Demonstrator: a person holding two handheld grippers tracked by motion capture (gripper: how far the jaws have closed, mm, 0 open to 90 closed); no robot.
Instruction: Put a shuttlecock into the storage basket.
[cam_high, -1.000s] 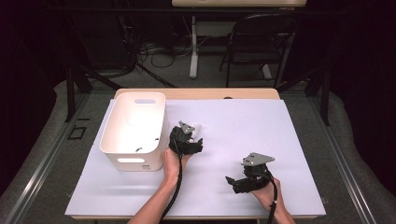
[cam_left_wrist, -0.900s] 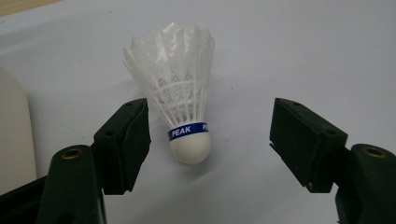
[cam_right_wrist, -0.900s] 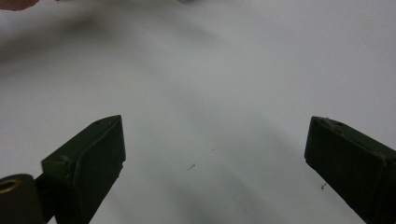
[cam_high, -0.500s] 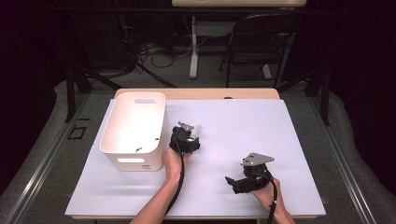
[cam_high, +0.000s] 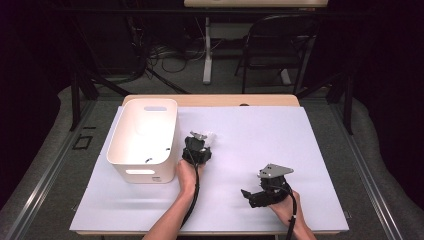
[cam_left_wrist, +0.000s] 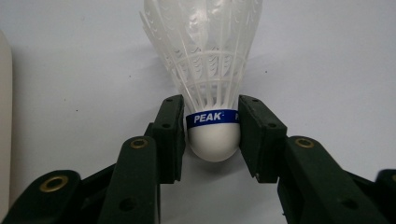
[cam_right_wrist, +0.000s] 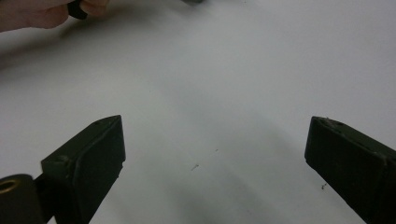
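- Reading "PEAK" in white capitals on a blue band, the shuttlecock (cam_left_wrist: 212, 116) shows its only legible writing; the band wraps the seam between cork and skirt.
- Its base is a smooth, rounded white cork; above it, thin white plastic ribs fan out into a lattice skirt, translucent at the top.
- It lies on the table (cam_high: 300, 135), just right of the bin (cam_high: 142, 140), skirt pointing away from the person.
- The left gripper (cam_left_wrist: 212, 135) has just been closing, with the shuttlecock between its jaws; the flat black pads (cam_left_wrist: 170, 135) now press the blue band and cork from both sides.
- In the high view the left gripper (cam_high: 200, 142) sits just right of the bin's near corner, a cable trailing back along the forearm.
- The right gripper (cam_right_wrist: 215, 149) has its jaws wide apart over bare table, nothing between them; its pads are matte black blocks with bevelled tips.
- In the high view the right gripper (cam_high: 250, 196) rests near the table's front edge, well apart from the shuttlecock, a grey three-cornered plate on top.
- The bin is smooth, off-white plastic with rounded corners and slot handles.
- The table surface is a matte white sheet with faint specks.
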